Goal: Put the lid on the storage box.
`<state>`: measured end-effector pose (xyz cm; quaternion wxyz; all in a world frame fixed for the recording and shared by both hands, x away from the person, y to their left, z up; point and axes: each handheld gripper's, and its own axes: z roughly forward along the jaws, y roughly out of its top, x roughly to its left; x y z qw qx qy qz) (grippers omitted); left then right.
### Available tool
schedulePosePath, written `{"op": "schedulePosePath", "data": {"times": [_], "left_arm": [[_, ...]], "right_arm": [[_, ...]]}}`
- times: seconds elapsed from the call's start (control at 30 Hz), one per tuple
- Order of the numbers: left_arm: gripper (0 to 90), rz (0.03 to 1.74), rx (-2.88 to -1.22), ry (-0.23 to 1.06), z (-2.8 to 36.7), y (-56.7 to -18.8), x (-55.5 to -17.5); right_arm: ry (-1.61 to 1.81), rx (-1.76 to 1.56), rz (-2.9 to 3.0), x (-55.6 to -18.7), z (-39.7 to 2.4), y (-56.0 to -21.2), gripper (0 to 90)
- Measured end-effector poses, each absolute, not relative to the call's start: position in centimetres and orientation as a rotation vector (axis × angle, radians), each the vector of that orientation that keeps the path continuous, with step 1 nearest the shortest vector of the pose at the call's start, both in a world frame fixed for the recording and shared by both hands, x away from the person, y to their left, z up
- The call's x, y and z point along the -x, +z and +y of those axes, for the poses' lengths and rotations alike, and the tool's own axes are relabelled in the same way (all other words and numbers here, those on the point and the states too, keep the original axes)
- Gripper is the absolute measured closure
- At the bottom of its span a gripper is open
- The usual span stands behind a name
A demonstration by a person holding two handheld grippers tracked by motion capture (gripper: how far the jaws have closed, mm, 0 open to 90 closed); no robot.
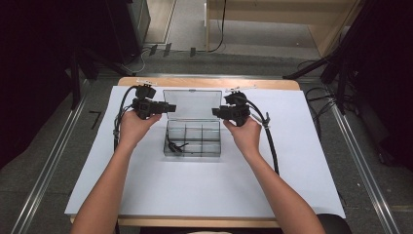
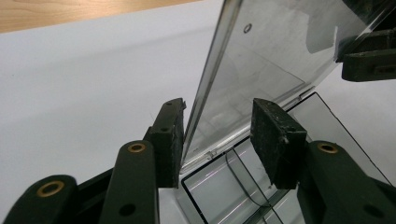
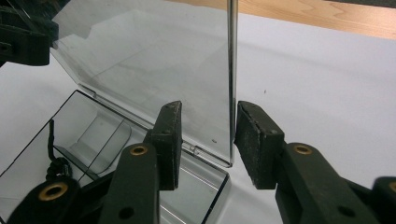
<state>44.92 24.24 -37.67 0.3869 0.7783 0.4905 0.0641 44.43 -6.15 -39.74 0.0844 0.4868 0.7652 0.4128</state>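
Clear plastic box [image 1: 193,139] stands open, lid [image 1: 193,104] upright, dark cord [image 1: 175,146] in one compartment. Left gripper [image 2: 217,140] and right gripper [image 3: 205,140] straddle the lid's edges, jaws apart, not clamped.

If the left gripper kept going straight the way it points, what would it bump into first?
Probably the clear box's raised lid: its side edge already stands between the left gripper jaws. Beyond it, across the box, is the right gripper.
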Motion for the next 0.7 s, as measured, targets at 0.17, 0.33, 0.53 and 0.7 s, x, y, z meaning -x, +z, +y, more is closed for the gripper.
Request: {"op": "schedulePosePath", "data": {"times": [0.17,0.33,0.53,0.7], "left_arm": [[59.5,1.239,-1.99,0.162,24.2,-37.6,-44.8],[60.3,1.232,-2.003,0.169,24.2,-37.5,-44.7],[59.2,1.224,-2.01,0.176,24.1,-37.3,-44.5],[57.7,1.217,-2.003,0.18,24.1,-36.8,-44.1]], "right_arm": [[1.235,-1.441,2.28,-44.2,-6.2,-39.6,65.9],[1.24,-1.439,2.274,-44.1,-6.3,-39.4,67.0],[1.247,-1.422,2.273,-44.0,-6.4,-39.2,67.9],[1.261,-1.395,2.269,-43.6,-6.5,-38.6,67.6]]}}
